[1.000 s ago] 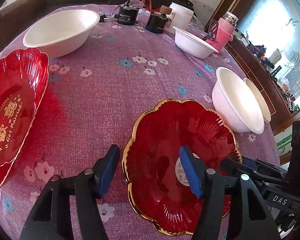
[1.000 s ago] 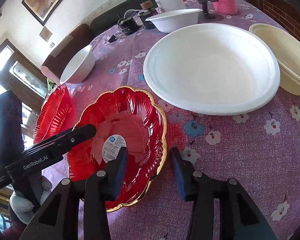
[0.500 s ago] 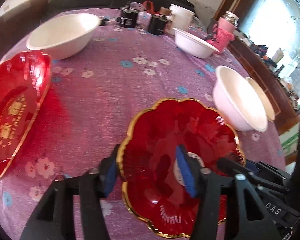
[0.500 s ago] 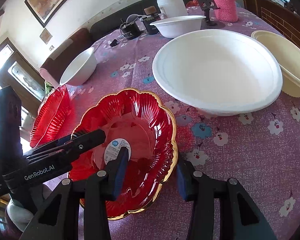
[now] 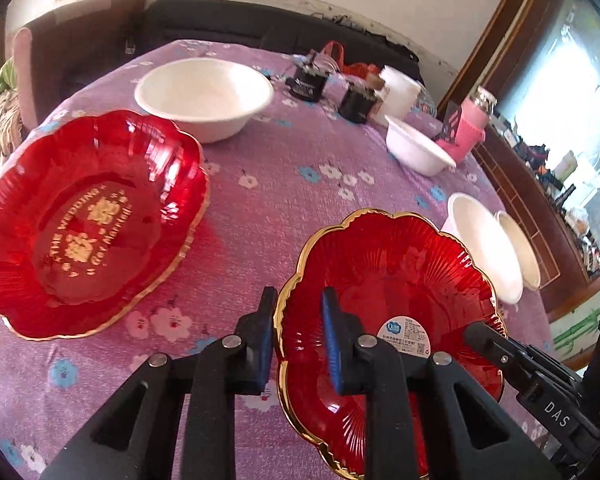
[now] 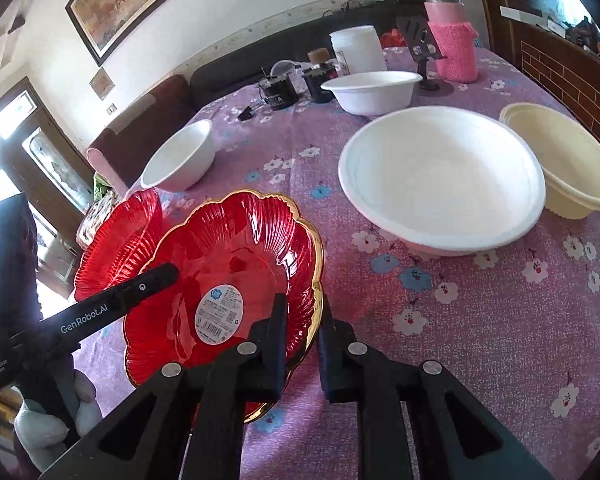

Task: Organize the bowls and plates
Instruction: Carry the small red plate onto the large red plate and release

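Now both grippers (image 5: 298,334) (image 6: 303,334) closed on gold-rimmed red plate (image 5: 396,276), lifted off tablecloth (image 5: 268,200)

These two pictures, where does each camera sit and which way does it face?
Left wrist: on the left gripper, facing down its fingers over the table; the right gripper's finger shows at lower right.
Right wrist: on the right gripper, facing the white bowls; a gloved hand holds the left gripper at left.
Shared: the gold-rimmed red plate, pinched at opposite rims by both grippers, whose jaws have just been closing.
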### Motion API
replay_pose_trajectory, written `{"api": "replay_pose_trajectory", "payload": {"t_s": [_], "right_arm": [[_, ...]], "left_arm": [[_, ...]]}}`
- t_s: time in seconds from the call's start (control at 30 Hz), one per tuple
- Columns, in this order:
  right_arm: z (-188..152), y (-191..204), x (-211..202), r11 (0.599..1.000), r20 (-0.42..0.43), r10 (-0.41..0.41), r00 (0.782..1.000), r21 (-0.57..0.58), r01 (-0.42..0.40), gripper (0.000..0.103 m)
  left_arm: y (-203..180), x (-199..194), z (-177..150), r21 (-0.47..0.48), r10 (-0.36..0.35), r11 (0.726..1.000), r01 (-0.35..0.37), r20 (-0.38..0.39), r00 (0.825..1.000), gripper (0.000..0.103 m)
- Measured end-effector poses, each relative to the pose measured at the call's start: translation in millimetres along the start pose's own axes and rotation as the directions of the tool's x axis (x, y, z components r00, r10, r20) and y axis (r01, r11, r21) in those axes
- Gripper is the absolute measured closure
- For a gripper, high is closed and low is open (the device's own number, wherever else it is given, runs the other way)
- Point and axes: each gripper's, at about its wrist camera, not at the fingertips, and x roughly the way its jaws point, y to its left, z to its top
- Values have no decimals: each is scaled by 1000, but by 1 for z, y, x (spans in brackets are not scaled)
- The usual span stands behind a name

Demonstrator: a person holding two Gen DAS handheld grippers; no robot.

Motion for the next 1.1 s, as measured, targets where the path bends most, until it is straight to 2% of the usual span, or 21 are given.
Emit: {"api": "replay_pose_trajectory", "payload": {"t_s": [0.1,0.23,0.4,0.53,0.63,0.8,0.97,1.1], "right_arm": [[11,20,-5,999,18,17,1000,-37,-16,88],[27,56,-6,995,39,43,998,-92,-39,88],[50,108,4,982,44,103,994,-161,-95,88],[64,149,29,970,11,137,991,-204,-131,88],[72,174,56,963,-30,154,988,-220,-157,88],[75,195,106,961,-104,156,982,-214,-176,88],[72,195,153,965,-169,135,976,-202,-168,88],[70,194,174,967,-196,115,974,-203,-155,88]], "left_arm": [[14,-22,8,-32,3,999,-2,48,999,82],[36,-52,22,-68,43,997,-35,126,991,82],[80,-72,41,-142,93,988,-68,177,980,80],[115,-75,54,-198,165,972,-126,197,966,79],[140,-68,61,-230,205,960,-160,184,961,79],[178,-38,68,-281,231,940,-192,113,966,78],[196,-16,66,-297,258,926,-233,46,965,78],[195,-13,68,-270,290,925,-268,46,956,78]]}}
